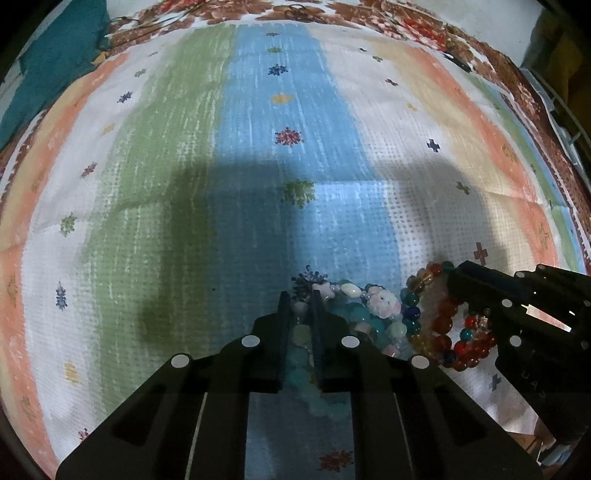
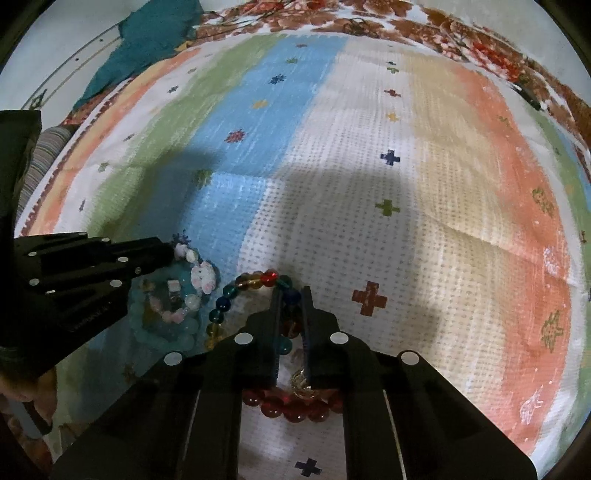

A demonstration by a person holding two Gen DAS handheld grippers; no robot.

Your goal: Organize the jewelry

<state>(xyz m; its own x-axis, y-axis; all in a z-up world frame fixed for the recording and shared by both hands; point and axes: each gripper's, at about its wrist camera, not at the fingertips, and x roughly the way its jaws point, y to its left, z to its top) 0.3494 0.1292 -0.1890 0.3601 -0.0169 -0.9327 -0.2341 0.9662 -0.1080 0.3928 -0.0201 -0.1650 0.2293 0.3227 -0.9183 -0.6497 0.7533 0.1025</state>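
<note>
Left tongs (image 1: 300, 306): closed on the pale blue bracelet (image 1: 369, 317), low on the cloth (image 1: 258, 147).
Right tongs (image 2: 290, 306): closed on the red bead bracelet (image 2: 258, 280) just beside.
Advice: lift both straight up, slowly — strands touch, may snag.

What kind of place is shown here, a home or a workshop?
Probably a home: a striped cloth with small printed flowers and crosses covers a flat surface, over a brown floral fabric. A teal cloth lies crumpled at the far edge.
</note>
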